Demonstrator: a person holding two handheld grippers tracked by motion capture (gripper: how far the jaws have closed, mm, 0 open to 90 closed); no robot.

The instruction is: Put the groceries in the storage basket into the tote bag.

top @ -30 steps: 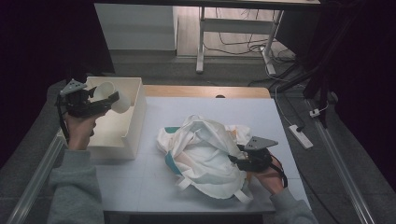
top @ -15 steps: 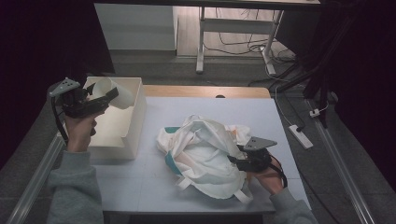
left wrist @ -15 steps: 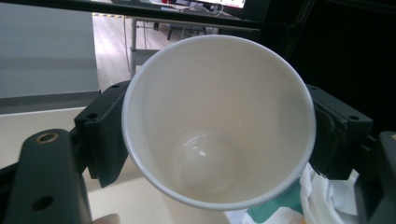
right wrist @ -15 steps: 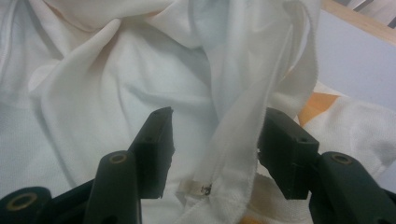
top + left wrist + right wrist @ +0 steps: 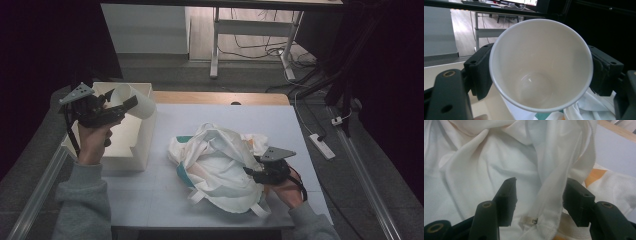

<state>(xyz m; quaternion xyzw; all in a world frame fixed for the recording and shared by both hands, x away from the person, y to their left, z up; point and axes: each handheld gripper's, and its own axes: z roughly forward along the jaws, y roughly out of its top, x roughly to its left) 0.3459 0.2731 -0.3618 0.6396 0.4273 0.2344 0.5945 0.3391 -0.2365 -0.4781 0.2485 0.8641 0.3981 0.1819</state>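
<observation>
The left gripper [image 5: 127,106] holds a white paper cup [image 5: 134,101] clamped between its jaws, up in the air above the white box [image 5: 131,145] at the left edge of the table [image 5: 150,200]. Compared with a second ago the left hand has drifted a little toward the left edge and upward, and the cup now tips more steeply, its mouth facing the gripper. In the left gripper view the cup [image 5: 541,65] looks empty, with a black jaw pressed against each side.

The right gripper [image 5: 250,171] has not moved: it rests at the near right side of the crumpled white cloth bag [image 5: 220,165] in the middle of the table. In the right gripper view its jaws stand apart, and a hemmed fold of the bag [image 5: 549,202] runs down between them without being pinched.
</observation>
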